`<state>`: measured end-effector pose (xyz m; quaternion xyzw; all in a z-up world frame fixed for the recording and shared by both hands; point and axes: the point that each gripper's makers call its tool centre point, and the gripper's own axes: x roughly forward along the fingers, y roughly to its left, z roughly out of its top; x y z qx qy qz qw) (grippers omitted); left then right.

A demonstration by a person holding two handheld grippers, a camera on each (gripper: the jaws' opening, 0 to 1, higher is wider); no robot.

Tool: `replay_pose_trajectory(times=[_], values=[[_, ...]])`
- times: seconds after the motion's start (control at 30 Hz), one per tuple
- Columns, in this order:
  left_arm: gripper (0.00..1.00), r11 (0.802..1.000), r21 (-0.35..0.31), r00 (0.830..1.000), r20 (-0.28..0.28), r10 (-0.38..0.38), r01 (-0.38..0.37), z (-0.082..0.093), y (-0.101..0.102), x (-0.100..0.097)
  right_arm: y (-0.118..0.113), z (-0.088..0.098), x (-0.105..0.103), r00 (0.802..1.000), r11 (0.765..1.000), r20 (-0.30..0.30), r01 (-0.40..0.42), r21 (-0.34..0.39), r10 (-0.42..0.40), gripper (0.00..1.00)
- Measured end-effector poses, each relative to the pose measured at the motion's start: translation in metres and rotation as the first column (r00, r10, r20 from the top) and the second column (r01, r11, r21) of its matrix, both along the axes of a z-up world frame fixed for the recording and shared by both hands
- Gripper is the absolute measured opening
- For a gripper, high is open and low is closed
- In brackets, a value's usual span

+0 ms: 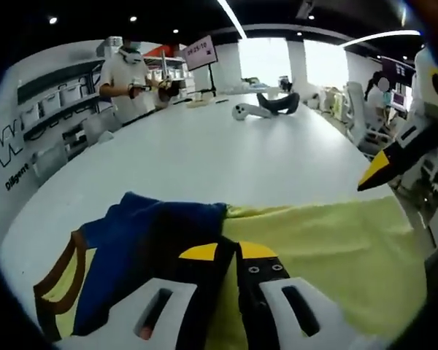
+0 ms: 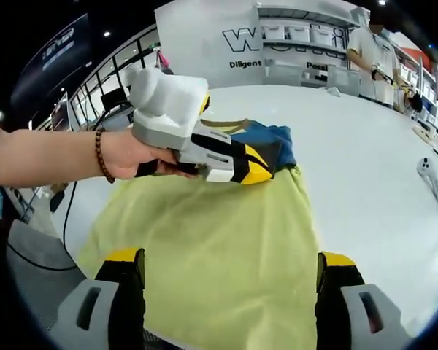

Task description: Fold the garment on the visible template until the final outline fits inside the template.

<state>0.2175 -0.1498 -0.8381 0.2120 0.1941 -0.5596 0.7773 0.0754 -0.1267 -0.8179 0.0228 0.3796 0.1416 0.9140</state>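
The garment (image 2: pixel 219 240), a yellow shirt with a blue sleeve trimmed in brown, lies spread flat near the edge of the white table (image 1: pixel 204 153) closest to the person, its yellow body running toward that edge and the blue sleeve (image 1: pixel 131 233) bunched at the far end of the cloth. The left gripper (image 2: pixel 252 166), held in a hand (image 2: pixel 128 155) with a beaded bracelet, sits low over the spot where blue meets yellow; its jaws are pressed together, and in the left gripper view they look pinched on the cloth there, most likely to lift that sleeve end and carry it over the body as a fold. The right gripper (image 2: pixel 230 266) hovers above the near part of the yellow body with its jaws spread wide and nothing between them, probably waiting to pin or catch the cloth once the fold comes across. No template outline can be made out under the shirt, so whether it fits cannot be judged; the shirt seems far from folded. Another person (image 1: pixel 128 76) stands at the table's far side.
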Motion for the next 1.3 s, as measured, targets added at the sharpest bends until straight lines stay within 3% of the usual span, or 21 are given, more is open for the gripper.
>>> replay_pose_trajectory(times=[0.23,0.4,0.8,0.9,1.03,1.13,1.17,1.2,1.3], values=[[0.14,1.000,0.015,1.000,-0.012,-0.005,0.005,-0.004,0.001,0.000,0.000,0.001,0.000,1.000,1.000,0.003,0.006,0.005,-0.006,0.97],[0.05,1.000,0.021,1.000,-0.009,-0.015,0.015,-0.005,0.000,0.000,-0.001,0.000,-0.001,1.000,1.000,0.000,0.013,0.005,-0.013,0.97],[0.01,0.999,-0.012,0.998,-0.029,0.048,-0.048,-0.002,0.000,0.004,-0.003,0.000,-0.001,1.000,1.000,0.001,0.018,0.005,-0.018,0.96],[0.01,0.991,-0.078,0.992,-0.071,0.105,-0.110,0.007,-0.001,0.006,-0.004,0.000,-0.002,1.000,1.000,0.001,0.020,0.004,-0.020,0.96],[0.01,0.962,-0.167,0.964,-0.194,0.184,-0.217,0.018,-0.001,0.007,-0.004,-0.001,-0.002,1.000,1.000,-0.001,0.021,0.005,-0.021,0.96],[0.01,0.936,-0.184,0.923,-0.302,0.237,-0.300,0.013,0.002,0.009,-0.002,-0.001,-0.001,1.000,1.000,-0.002,0.017,0.005,-0.017,0.96],[0.01,0.932,-0.185,0.917,-0.313,0.246,-0.313,0.012,0.002,0.009,-0.002,-0.001,-0.001,1.000,1.000,-0.001,0.015,0.006,-0.015,0.96],[0.01,0.928,-0.193,0.917,-0.312,0.249,-0.318,0.012,0.002,0.010,-0.002,-0.001,-0.002,1.000,1.000,-0.002,0.015,0.006,-0.015,0.96],[0.01,0.943,-0.170,0.927,-0.298,0.226,-0.285,0.007,0.000,0.003,-0.002,-0.001,-0.001,1.000,1.000,-0.002,0.015,0.005,-0.015,0.96]])
